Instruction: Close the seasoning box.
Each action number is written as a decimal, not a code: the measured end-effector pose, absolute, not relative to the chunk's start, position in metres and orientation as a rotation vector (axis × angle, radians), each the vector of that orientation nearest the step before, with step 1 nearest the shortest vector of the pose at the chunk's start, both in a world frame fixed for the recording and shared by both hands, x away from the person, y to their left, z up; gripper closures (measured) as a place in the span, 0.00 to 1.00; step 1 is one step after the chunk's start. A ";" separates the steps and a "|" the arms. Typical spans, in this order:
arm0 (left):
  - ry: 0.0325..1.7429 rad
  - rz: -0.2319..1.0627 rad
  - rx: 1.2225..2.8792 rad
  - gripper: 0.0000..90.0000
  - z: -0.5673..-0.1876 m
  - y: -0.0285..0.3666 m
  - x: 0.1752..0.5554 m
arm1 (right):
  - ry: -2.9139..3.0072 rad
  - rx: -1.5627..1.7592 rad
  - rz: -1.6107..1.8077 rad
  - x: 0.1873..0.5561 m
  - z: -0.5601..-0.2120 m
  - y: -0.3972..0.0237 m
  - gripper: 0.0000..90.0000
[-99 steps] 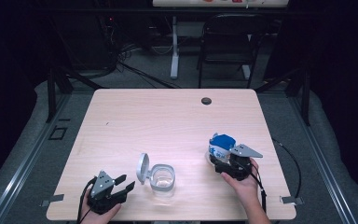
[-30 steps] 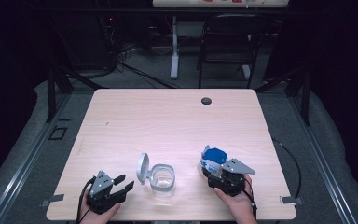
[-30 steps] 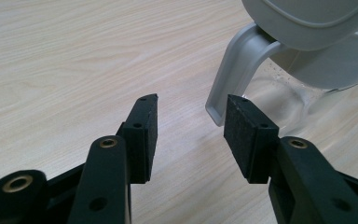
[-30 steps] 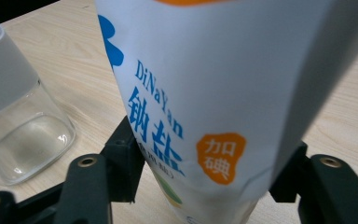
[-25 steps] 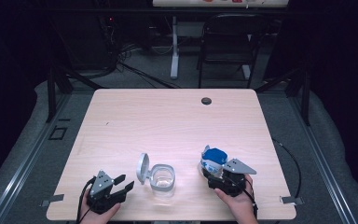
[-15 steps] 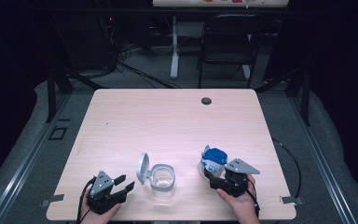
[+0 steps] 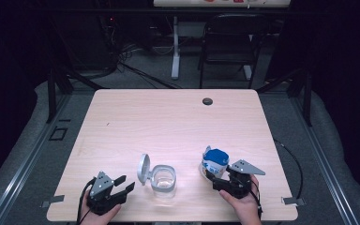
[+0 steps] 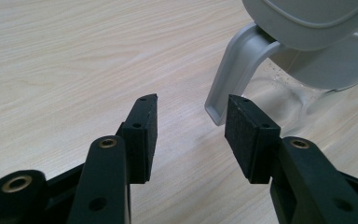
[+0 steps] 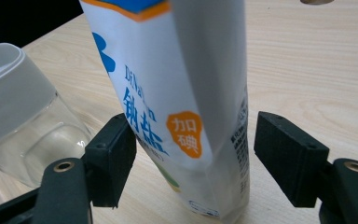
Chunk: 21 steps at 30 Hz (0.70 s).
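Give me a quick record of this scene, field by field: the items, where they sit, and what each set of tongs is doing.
surface: wooden table
pouch: white and blue salt pouch, upright on the table, between the right tongs
right tongs: just been opening, pads off the pouch
container: clear container, hinged lid flipped open
left tongs: left tongs open, nothing between them, pointing at the lid's latch

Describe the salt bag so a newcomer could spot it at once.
Start at the light wooden table and go to its near right part, just ahead of the right tongs. The salt bag stands upright there, white with a blue top and an orange badge, unlike the clear lidded jar beside it.
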<state>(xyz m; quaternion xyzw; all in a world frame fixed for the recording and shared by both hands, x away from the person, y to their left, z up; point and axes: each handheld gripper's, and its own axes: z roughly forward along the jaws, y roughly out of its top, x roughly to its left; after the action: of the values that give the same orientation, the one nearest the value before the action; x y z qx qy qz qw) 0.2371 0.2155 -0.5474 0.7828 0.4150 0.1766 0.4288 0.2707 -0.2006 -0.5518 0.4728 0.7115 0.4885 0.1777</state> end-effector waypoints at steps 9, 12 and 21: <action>1.035 0.441 1.952 0.61 -0.548 0.215 0.237 | 2.037 1.398 1.429 0.277 -0.559 -0.202 0.32; 1.036 0.440 1.954 0.61 -0.548 0.215 0.238 | 2.049 1.417 1.421 0.279 -0.562 -0.202 0.32; 1.038 0.436 1.956 0.61 -0.548 0.216 0.238 | 2.053 1.444 1.439 0.283 -0.566 -0.200 0.32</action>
<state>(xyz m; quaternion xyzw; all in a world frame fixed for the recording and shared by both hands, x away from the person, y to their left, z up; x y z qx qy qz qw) 0.2378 0.2161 -0.5480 0.7832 0.4155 0.1748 0.4282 0.2827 -0.2004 -0.5658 0.4952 0.7042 0.4935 0.1239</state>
